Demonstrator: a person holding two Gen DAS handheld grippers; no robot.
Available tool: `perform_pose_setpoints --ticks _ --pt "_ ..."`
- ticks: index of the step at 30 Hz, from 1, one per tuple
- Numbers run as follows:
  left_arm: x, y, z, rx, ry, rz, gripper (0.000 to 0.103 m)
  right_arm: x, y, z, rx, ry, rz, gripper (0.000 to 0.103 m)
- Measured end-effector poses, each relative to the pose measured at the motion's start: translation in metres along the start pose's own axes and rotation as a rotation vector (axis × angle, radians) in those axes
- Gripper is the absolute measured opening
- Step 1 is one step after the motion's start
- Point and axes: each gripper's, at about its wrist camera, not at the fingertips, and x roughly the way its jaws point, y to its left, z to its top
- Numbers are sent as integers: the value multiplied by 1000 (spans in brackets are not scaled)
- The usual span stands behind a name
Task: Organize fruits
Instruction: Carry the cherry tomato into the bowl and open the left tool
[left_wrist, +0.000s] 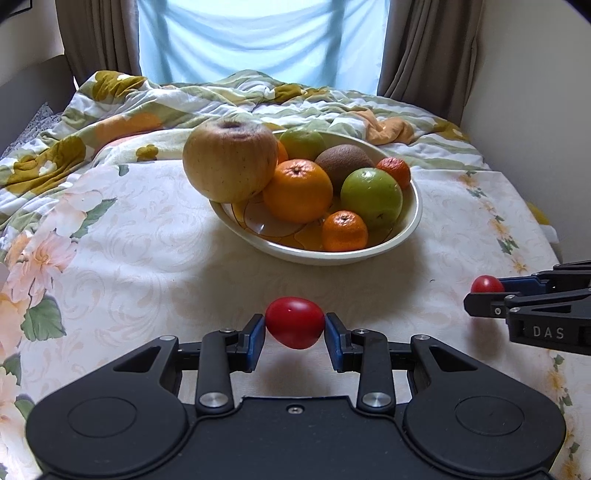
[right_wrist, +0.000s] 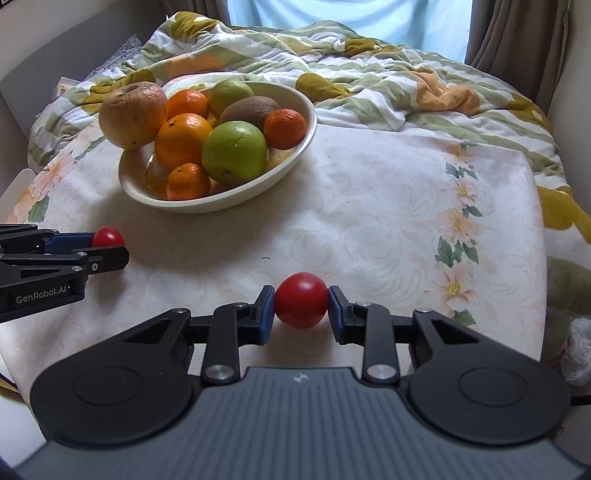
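Blue-padded left gripper (left_wrist: 295, 327) around smooth, glossy, egg-shaped red fruit (left_wrist: 294, 322)

soft daylight from window (left_wrist: 258, 37); sharp centre, fisheye-bent edges.

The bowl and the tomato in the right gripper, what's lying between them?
Nothing: only bare floral tablecloth separates the fruit bowl from the tomato clamped in the right gripper, shown clearly in the right wrist view.

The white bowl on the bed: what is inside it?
The bowl holds a big brownish apple, two green apples, a kiwi and oranges of different sizes. Four oranges show; anything under the pile is covered.
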Motion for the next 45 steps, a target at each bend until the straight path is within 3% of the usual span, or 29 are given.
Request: perform_pose_setpoints --ticks 17,26,35,45 --pt "-80 -1 10 12 -131 -25 39 -66 34 5 13 -96 -2 46" --pt "-103 8 43 46 -185 2 39 -91 45 24 36 -143 22 46" --pt "-83 13 95 45 -210 -37 39 -92 42 65 17 -179 19 46" --pt "-20 15 139 135 -135 -62 39 -62 27 122 49 -182 -10 46"
